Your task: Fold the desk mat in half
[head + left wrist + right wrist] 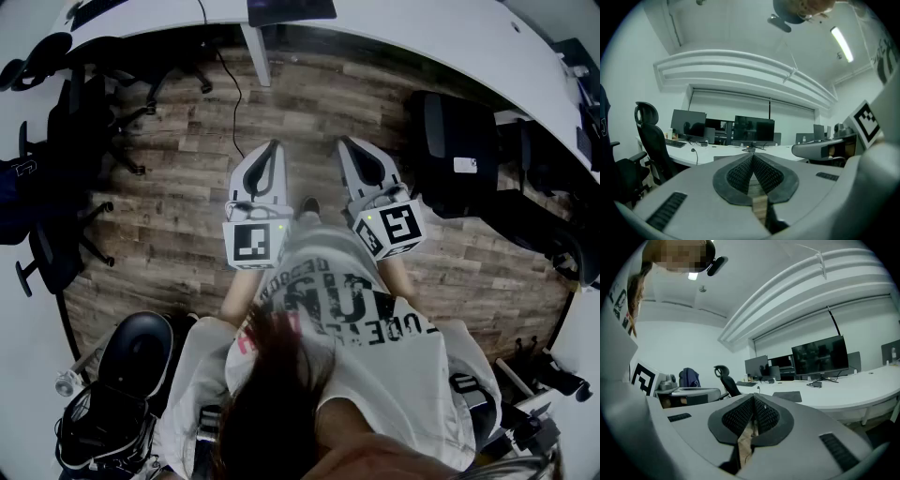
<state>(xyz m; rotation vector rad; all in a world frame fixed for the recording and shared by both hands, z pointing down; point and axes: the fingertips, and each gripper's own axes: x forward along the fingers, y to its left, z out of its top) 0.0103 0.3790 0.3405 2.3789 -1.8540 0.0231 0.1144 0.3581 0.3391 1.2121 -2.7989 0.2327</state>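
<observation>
The desk mat (291, 9) is a dark rectangle lying flat on the white curved desk (422, 37) at the far edge of the head view. It shows again as a dark sheet (787, 396) on the desk in the right gripper view. Both grippers hang in front of my body over the wooden floor, well short of the desk. My left gripper (272, 148) has its ribbed pads (740, 173) pressed together with nothing between them. My right gripper (349, 145) is also shut and empty, its pads (740, 416) meeting at the tips.
Black office chairs stand at the left (56, 141), at the right (459, 141) and close behind me at the lower left (131, 361). A white desk leg (258, 56) and a dangling cable (234, 94) are ahead. Monitors (753, 129) line the desk.
</observation>
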